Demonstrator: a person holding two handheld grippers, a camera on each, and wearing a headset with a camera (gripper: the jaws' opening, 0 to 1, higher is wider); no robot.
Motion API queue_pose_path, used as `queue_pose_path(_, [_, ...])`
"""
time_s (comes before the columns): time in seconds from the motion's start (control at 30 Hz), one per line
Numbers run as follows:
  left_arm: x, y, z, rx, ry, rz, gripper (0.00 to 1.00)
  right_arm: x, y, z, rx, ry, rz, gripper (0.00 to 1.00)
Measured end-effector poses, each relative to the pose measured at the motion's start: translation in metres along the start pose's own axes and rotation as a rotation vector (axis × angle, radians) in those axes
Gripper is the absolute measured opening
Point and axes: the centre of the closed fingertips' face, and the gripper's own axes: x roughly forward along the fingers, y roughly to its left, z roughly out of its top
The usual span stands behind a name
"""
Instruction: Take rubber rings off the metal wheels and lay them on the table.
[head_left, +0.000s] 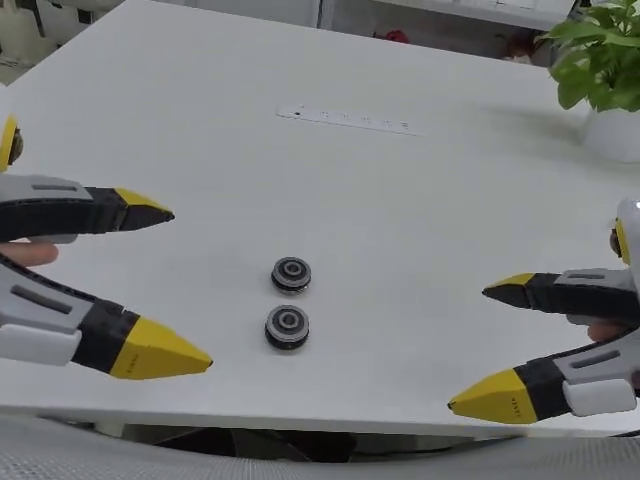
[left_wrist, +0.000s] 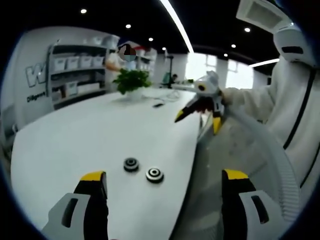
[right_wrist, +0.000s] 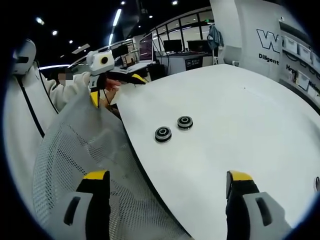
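Two grippers, two wheels and one plant are in sight. In the head view the far wheel (head_left: 291, 274) and the near wheel (head_left: 287, 327) lie flat, just beside each other but not touching, a little toward 6 o'clock from the middle of the white table (head_left: 400, 200). Each has a dark rubber ring (head_left: 268, 328) round its metal hub. The left gripper (head_left: 191, 288) comes in from 9 o'clock and the right gripper (head_left: 468, 348) from 4 o'clock. Both have their yellow-tipped jaws spread wide with nothing between them, and both are well apart from the wheels. A potted plant (head_left: 598, 60) stands at 2 o'clock, and a thin pale strip (head_left: 350, 120) lies on the table at 12 o'clock. The left gripper view adds wall shelves (left_wrist: 75, 70) with bins at 10 o'clock and the person's white clothing (left_wrist: 295, 115) at 3 o'clock. The right gripper view adds a white mesh surface (right_wrist: 85, 150) at 8 o'clock beside the table's edge, and monitors (right_wrist: 175, 47) at 12 o'clock.
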Motion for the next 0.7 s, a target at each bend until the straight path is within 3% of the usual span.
queue_pose_path(0.23, [0.0,0.002,0.015,0.041,0.009,-0.006,0.97,-0.004,-0.003,0.016,-0.031,-0.028,-0.01,0.9])
queue_pose_path(0.7, [0.0,0.013,0.062,0.099,-0.029,0.009,0.96,-0.019,-0.019,0.069,-0.111,-0.093,-0.033,0.9])
